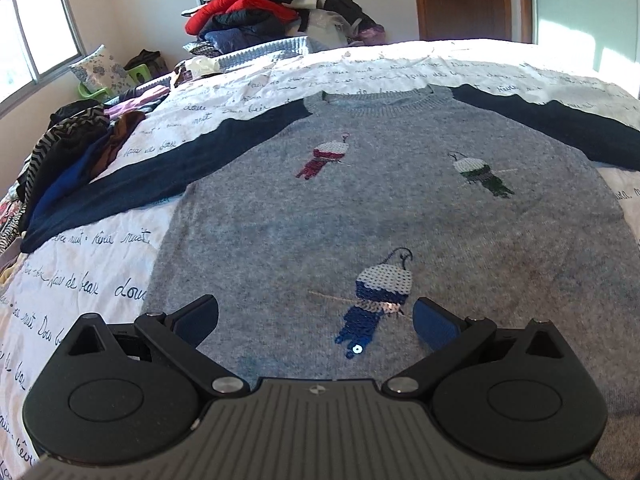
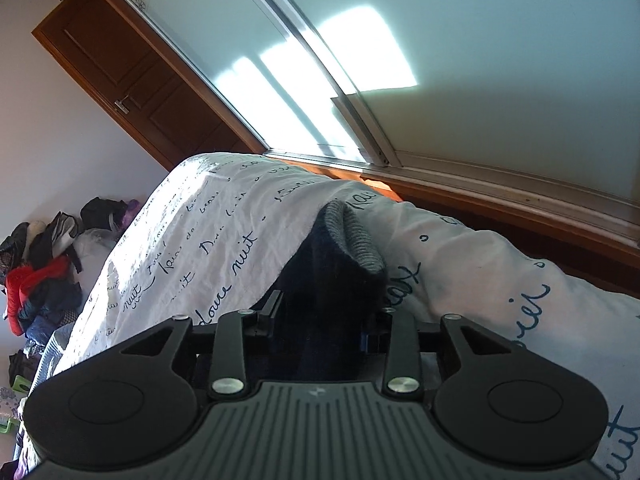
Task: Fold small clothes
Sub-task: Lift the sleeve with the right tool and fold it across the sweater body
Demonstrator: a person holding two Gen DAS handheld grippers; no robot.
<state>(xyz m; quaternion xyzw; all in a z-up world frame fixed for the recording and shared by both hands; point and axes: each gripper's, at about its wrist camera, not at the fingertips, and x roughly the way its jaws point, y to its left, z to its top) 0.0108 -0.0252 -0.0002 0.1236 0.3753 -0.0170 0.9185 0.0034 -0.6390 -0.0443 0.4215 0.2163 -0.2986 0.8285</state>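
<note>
Both right fingers (image 2: 276,312) flank sleeve (image 2: 332,280).

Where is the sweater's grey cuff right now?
In the right wrist view, the grey cuff sits centre frame on the lettered bedsheet, at the end of the navy sleeve between the right gripper fingers.

The white bed sheet (image 1: 100,264) carries repeated dark-blue handwritten script, of which "nuit" and "doux" are legible in the left wrist view and "nuit" in the right wrist view; remaining words are unclear.
</note>
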